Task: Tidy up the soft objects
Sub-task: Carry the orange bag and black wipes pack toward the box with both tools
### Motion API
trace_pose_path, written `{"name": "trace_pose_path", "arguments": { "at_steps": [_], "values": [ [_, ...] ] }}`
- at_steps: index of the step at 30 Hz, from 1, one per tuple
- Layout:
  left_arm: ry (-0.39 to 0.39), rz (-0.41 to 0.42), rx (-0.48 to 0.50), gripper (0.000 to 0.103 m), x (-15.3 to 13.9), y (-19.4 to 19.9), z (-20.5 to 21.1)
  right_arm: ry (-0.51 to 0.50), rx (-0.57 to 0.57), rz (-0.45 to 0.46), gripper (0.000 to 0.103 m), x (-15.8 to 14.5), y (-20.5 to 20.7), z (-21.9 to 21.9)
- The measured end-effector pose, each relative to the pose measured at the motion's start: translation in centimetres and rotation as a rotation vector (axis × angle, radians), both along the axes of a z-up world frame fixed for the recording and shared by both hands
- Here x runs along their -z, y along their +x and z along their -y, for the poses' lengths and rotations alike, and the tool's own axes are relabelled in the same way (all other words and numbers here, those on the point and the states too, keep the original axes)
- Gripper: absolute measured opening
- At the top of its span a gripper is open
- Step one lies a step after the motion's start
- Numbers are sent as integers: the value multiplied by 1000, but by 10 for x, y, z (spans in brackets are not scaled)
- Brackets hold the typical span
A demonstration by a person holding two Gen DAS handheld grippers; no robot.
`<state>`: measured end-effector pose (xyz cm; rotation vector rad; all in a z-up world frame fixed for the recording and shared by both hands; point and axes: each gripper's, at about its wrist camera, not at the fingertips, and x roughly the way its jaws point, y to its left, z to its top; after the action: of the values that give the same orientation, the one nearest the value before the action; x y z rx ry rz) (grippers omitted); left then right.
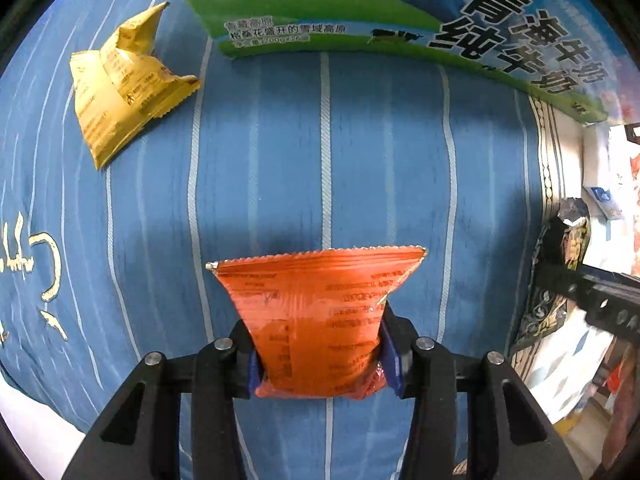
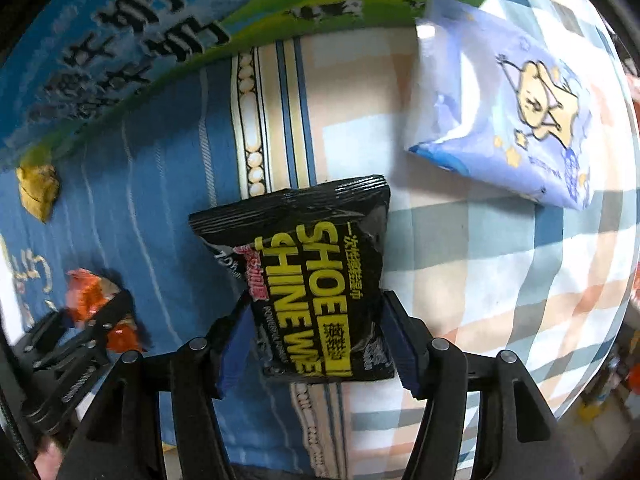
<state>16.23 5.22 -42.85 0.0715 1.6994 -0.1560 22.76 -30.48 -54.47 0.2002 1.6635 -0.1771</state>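
Each gripper holds one soft packet above the bed.

The left gripper (image 1: 322, 360) has its jaws closed on an orange snack packet (image 1: 320, 316) over the blue striped sheet (image 1: 360, 160). The right gripper (image 2: 316, 344) has its jaws closed on a black shoe shine wipes pack (image 2: 316, 280). A yellow packet (image 1: 124, 84) lies far left, near the milk carton box (image 1: 400, 4); a purple tissue pack (image 2: 508, 108) lies far right on the plaid sheet (image 2: 500, 280).

The crinkled orange foil sachet (image 1: 320, 320) stands upright, pinched at its lower part. The black glossy "SHOE SHINE" wipe packet (image 2: 316, 280) is pinched too. The yellow crumpled foil sachet (image 1: 124, 84) and the soft lilac tissue pack with a cartoon (image 2: 504, 108) lie on bedding.
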Motion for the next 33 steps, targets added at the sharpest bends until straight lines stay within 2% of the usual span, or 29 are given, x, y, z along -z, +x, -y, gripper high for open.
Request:
{"name": "trace_pose_path", "arguments": {
  "at_steps": [1, 3, 7, 11, 15, 19, 24, 30, 32, 33],
  "values": [
    [4, 6, -2, 43, 0, -6, 14, -16, -15, 6, 68, 0, 0, -3],
    [9, 12, -12, 42, -6, -8, 25, -50, -18, 7, 64, 8, -1, -8],
    [1, 39, -42, 41, -23, -19, 27, -81, -28, 12, 49, 3, -5, -24],
    [-3, 80, -50, 40, -40, -22, 30, -77, -61, 18, 46, -6, -16, -39],
    [-3, 136, -34, 40, -70, -35, 39, -52, -78, 60, 45, -24, -32, -52],
    [-30, 186, -13, 40, -109, -50, 39, -16, -89, 126, 45, -50, -49, -66],
    [-69, 261, 13, 40, -157, -56, 51, 28, -89, 221, 45, -109, -63, -69],
    [-134, 342, 29, 40, -200, -38, 61, 71, -89, 326, 45, -174, -62, -69],
    [-157, 364, 32, 40, -192, -24, 71, 90, -98, 354, 45, -201, -56, -52],
    [-170, 380, 33, 40, -204, -16, 73, 101, -91, 371, 45, -206, -49, -48]
  ]
}}
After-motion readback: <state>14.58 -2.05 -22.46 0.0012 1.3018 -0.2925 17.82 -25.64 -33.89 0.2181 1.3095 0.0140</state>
